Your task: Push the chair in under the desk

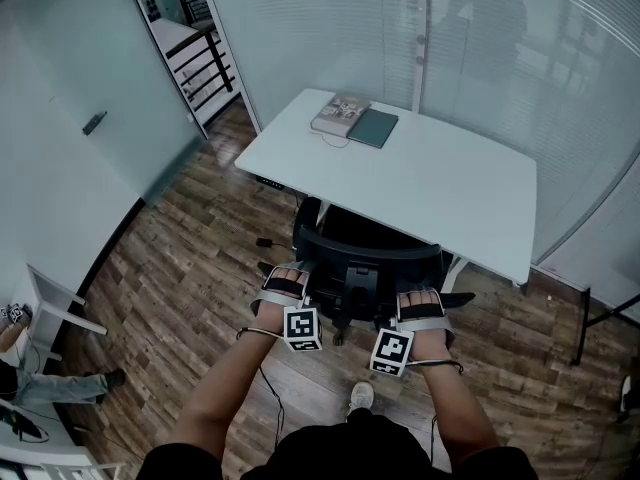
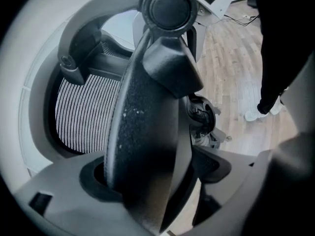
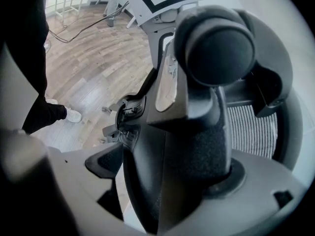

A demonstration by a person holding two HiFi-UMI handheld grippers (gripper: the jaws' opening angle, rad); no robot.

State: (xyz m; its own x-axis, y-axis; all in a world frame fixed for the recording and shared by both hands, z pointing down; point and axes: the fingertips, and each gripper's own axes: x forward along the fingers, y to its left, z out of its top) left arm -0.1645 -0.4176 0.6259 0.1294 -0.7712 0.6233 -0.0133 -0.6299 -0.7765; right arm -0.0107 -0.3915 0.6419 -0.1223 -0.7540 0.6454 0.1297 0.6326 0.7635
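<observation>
Frosted glass walls (image 1: 330,28) and a brown wood-plank floor (image 1: 190,268) surround the white rectangular table (image 1: 440,183). A pale book (image 1: 340,111) and a dark flat notebook (image 1: 374,127) lie at its far corner, well out of the way. The black office chair with striped mesh back (image 1: 365,253) stands at the near edge, its seat partly beneath the top and its backrest towards the person. The left claw (image 1: 286,276) and the right claw (image 1: 421,301) are each clamped on the backrest's top rim, one near either end. I'd judge that an even hold, so a push runs straight. Up close the rim (image 2: 142,127) is grainy, curved hard plastic filling each claw, and the mesh (image 3: 252,132) looks thin and springy.
</observation>
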